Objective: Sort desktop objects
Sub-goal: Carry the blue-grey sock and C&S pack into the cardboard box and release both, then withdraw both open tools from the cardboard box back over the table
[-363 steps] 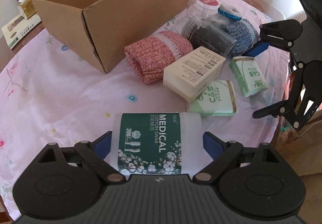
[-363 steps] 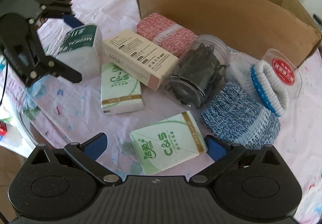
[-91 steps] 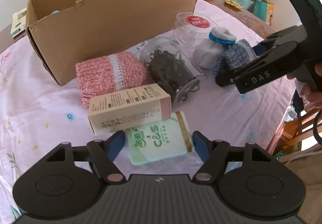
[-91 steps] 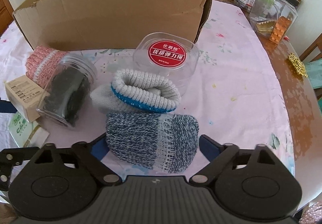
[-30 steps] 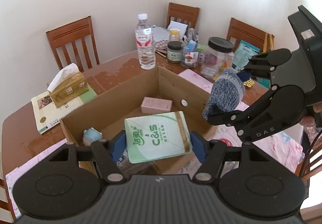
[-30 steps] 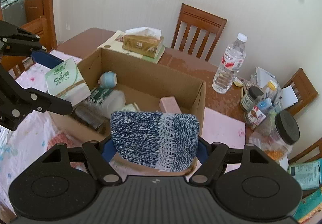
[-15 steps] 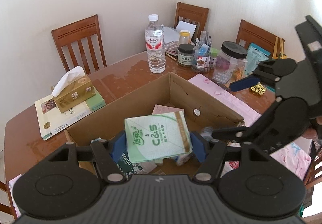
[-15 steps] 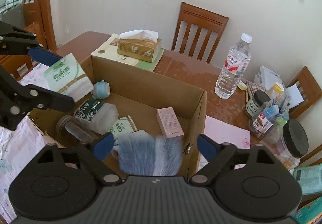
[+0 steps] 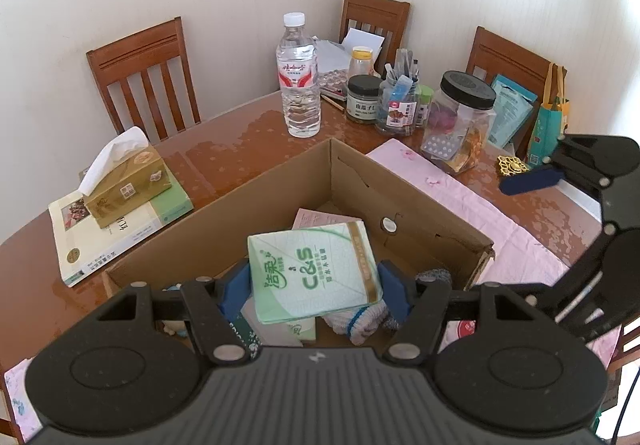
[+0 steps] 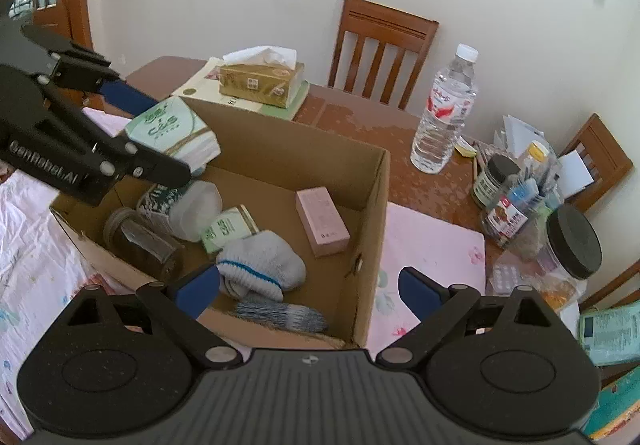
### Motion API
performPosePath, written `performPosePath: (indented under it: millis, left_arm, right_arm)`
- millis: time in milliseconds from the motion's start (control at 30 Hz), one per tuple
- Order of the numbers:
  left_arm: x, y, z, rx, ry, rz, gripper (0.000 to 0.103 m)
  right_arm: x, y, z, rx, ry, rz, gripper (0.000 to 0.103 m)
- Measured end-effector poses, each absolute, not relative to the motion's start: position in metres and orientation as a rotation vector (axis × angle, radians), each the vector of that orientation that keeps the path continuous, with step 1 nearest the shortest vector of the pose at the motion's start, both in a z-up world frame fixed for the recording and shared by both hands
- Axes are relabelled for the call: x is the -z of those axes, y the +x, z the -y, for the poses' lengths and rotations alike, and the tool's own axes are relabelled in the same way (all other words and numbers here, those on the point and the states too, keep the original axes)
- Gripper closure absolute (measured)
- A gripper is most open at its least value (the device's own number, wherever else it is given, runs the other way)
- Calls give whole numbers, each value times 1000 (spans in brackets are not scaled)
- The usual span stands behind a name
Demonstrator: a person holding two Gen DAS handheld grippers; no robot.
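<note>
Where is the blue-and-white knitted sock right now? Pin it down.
The blue-and-white knitted sock lies inside the brown cardboard box, against its near wall in the right wrist view, just below the grey sock with a blue stripe.

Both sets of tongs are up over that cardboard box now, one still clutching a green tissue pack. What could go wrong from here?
1. The left tongs hold the tissue pack above the box, near its left wall; released there, it might clip the rim and fall outside.
2. It may land on the jar or socks and sit crooked.
3. The right tongs, opening and empty, hang close by; the two could bump.
</note>
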State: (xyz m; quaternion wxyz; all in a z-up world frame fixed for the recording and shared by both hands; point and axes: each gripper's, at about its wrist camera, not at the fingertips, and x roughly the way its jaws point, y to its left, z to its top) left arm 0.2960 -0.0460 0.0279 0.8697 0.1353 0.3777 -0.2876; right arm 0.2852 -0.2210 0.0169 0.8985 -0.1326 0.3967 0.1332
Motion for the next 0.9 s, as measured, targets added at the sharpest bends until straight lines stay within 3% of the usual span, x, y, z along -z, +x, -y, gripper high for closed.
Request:
performPosePath:
  millis: [233,667,900]
  left_arm:
    - [-26,308,56,594,278,-792,34]
    - [-23,299,57,563,304,-818,13]
    - [-25,278,43,530,303,-842,11]
  right_arm:
    - [-18,276,232,-252,-255,-822,5]
    - [-15,267,247,-222,-231,-829,0]
    - [-9,261,245,-240,-228,-845,0]
